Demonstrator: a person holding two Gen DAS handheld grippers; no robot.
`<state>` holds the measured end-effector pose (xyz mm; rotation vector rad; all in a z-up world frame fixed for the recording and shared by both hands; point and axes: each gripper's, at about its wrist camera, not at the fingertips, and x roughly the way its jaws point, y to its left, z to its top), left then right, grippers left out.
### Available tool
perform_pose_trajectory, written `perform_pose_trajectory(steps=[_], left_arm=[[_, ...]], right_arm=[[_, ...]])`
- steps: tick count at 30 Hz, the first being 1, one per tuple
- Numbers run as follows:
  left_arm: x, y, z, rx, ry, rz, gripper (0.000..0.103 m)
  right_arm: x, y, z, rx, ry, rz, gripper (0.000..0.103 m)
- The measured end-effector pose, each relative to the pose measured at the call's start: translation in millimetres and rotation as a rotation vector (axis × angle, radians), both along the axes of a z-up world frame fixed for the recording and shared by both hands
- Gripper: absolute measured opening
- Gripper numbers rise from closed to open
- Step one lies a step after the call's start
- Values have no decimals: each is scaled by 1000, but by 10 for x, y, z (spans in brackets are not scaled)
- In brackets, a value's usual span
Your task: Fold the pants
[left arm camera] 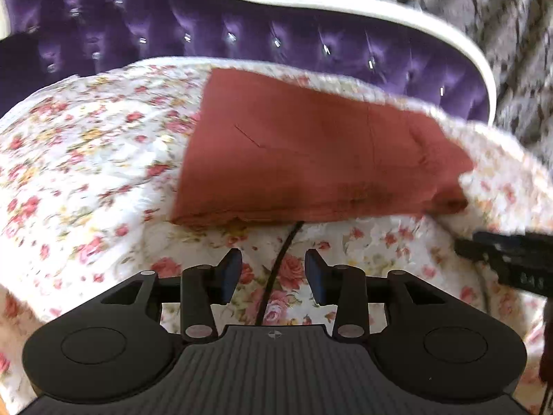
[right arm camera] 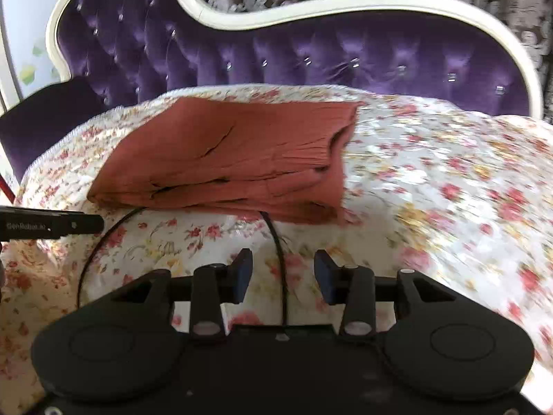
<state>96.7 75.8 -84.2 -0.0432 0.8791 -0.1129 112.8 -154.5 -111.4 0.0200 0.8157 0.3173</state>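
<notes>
Rust-red pants [left arm camera: 311, 152] lie folded into a flat stack on a floral bedspread [left arm camera: 86, 159], just beyond both grippers. They also show in the right wrist view [right arm camera: 228, 159], with layered edges facing me. My left gripper [left arm camera: 273, 273] is open and empty, a short way in front of the stack's near edge. My right gripper [right arm camera: 283, 275] is open and empty, also short of the near edge. The right gripper's body shows at the right edge of the left wrist view [left arm camera: 508, 256]. The left gripper's body shows at the left edge of the right wrist view [right arm camera: 48, 224].
A black cable [right arm camera: 276, 249] runs over the bedspread [right arm camera: 449, 190] from under the pants toward me. A purple tufted headboard [right arm camera: 311, 55] with a white frame stands behind the bed. Patterned wallpaper [left arm camera: 449, 7] lies beyond.
</notes>
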Motion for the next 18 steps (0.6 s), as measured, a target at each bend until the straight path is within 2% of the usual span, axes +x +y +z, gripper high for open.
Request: perform_pose_trajectory(steps=[3, 4, 5, 6, 10, 16, 18], left_arm=[[68, -82, -94, 47, -14, -31, 39], [91, -100, -105, 59, -19, -37, 38], [106, -111, -109, 63, -21, -45, 32], [122, -121, -108, 65, -26, -58, 8], [104, -108, -77, 37, -13, -93, 6], [-213, 15, -15, -4, 28, -112, 6], [-315, 62, 10, -16, 56, -115, 9]], right_arm=[[111, 107, -108, -24, -3, 6, 34], [127, 136, -115, -32, -17, 6, 28], [147, 155, -121, -37, -21, 8, 10], [167, 165, -119, -37, -20, 7, 7], [121, 149, -77, 2, -4, 42, 4], [-281, 93, 1, 1, 36, 140, 4], [-406, 26, 8, 2, 61, 148, 5]])
